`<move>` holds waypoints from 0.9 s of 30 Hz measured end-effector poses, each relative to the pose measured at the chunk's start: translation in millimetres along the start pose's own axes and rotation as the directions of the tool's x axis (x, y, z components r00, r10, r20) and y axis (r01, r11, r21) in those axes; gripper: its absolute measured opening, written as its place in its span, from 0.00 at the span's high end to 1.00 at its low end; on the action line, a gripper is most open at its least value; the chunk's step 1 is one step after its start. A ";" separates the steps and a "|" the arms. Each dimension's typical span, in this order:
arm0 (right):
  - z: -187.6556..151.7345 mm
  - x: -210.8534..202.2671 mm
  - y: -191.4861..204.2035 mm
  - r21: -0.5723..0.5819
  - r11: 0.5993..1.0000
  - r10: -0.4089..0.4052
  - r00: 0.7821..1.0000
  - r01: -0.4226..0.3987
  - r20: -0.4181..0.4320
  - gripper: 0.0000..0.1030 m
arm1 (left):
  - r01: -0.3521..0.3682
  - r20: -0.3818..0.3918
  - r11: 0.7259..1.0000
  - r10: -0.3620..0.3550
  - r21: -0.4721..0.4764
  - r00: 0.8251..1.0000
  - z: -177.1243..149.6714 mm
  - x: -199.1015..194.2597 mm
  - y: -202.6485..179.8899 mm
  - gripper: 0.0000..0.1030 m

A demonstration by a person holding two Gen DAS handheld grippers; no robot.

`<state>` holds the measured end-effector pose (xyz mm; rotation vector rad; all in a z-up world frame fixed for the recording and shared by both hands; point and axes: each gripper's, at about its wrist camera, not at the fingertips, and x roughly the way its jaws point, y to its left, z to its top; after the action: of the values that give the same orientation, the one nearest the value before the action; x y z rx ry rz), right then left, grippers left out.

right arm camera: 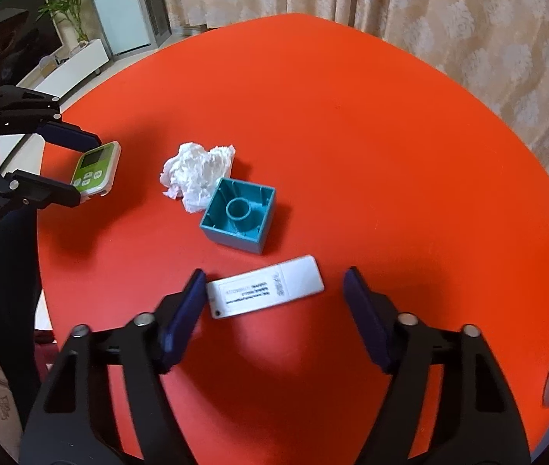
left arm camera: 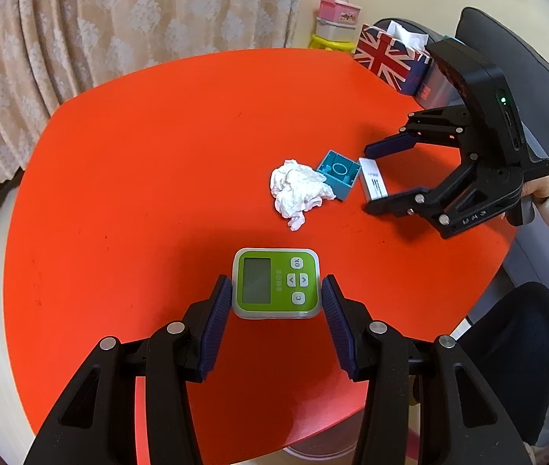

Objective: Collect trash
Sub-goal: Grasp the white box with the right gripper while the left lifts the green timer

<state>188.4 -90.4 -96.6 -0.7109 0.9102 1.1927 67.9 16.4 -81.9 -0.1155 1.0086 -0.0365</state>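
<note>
A crumpled white tissue (left arm camera: 298, 190) (right arm camera: 197, 173) lies on the red table (left arm camera: 158, 155) (right arm camera: 351, 135), touching a teal plastic block (left arm camera: 338, 173) (right arm camera: 240, 220). A white stick-shaped device (left arm camera: 373, 184) (right arm camera: 266, 286) lies beside the block. My left gripper (left arm camera: 276, 290) (right arm camera: 87, 168) has its jaws around a green timer (left arm camera: 276, 283) (right arm camera: 96, 168), pads at its sides, not visibly squeezing. My right gripper (right arm camera: 274, 290) (left arm camera: 369, 180) is open, its jaws spread either side of the white device.
A Union Jack tissue box (left arm camera: 390, 58) stands at the table's far edge, with stacked pink, white and yellow containers (left arm camera: 334, 25) behind it. Curtains hang behind the table. A dark chair (left arm camera: 514, 62) is at the right.
</note>
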 end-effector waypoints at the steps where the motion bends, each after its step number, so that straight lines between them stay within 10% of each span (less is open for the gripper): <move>1: 1.0 -0.1 0.3 -0.005 1.000 0.003 1.000 -0.003 0.003 0.41 | 0.000 0.000 1.000 0.000 -0.001 1.000 -0.7 -0.1 0.7 0.54; 27: -15.3 -85.0 70.1 0.336 0.932 -0.155 0.987 0.134 0.037 0.43 | 0.032 0.061 0.997 -0.036 0.070 0.998 -23.8 -47.9 -23.4 0.54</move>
<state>107.7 -125.8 -28.7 -0.4558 0.9601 0.8962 22.8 -4.7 -51.4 -0.0705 0.9425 -0.0976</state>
